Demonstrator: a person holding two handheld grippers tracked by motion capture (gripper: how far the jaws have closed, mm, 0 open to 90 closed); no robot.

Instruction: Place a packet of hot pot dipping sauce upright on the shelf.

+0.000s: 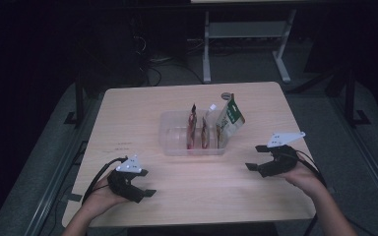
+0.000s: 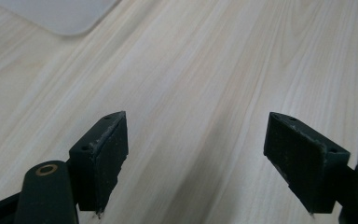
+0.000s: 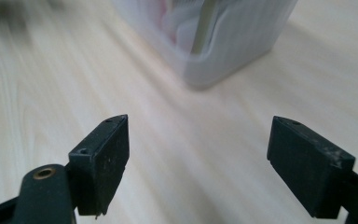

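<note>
High view, ribbed clear plastic bin (image 1: 174,142) (upright pouches (image 1: 229,123)), both claws (image 1: 145,183) (image 1: 256,157) released, empty

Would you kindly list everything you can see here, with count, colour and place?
table: one, light wood, centre of the high view
bin: one, clear plastic, mid-table
red pouches: two, upright in the bin
green pouch: one, green and tan, leaning at the bin's right end
disc: one, small, grey, on the table behind the bin
desk frame: one, grey, on the floor beyond the table
left gripper: one, black, jaws open, near the table's front left
right gripper: one, black, jaws open, right of the bin
</note>
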